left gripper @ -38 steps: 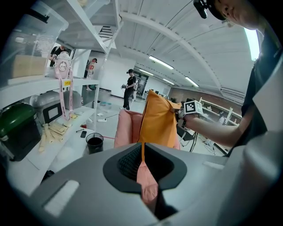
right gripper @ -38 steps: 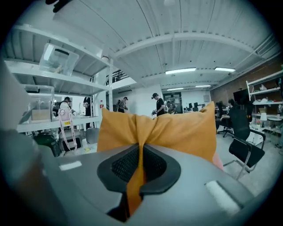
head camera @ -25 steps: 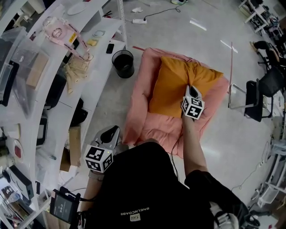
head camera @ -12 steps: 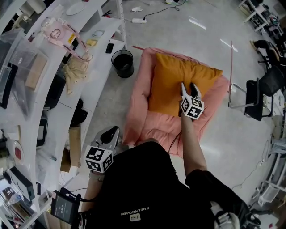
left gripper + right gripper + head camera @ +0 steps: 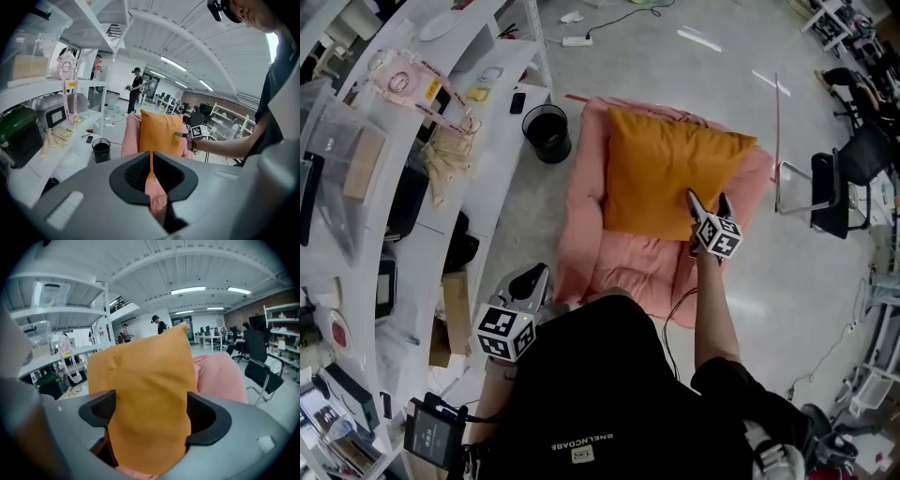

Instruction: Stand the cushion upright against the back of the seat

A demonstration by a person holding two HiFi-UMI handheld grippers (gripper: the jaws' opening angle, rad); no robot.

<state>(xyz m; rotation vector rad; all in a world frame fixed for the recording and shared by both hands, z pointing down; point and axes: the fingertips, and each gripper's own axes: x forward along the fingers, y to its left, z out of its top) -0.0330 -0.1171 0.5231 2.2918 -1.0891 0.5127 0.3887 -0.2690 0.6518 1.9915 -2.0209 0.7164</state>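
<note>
1. The left tool [image 5: 532,275] hangs beside the person, near the seat's front left corner, with its jaws together on nothing.
2. A black bin [image 5: 547,133] stands on the floor by the seat's back left corner.
3. The pink seat [image 5: 623,267] lies on the floor, and the orange cushion [image 5: 666,178] stands upright against its back edge.
4. The right tool [image 5: 709,199] is at the cushion's lower right corner. Its jaws have just been opening and stand wide, with the cushion between them but not pinched.

**Jaws wide at the cushion**

The right gripper [image 5: 152,420] has just been opening, its jaws well apart, pads pressing nothing; the orange cushion [image 5: 143,376] stands upright, filling the gap between them; the pink seat [image 5: 219,377] rises behind it at right.
</note>
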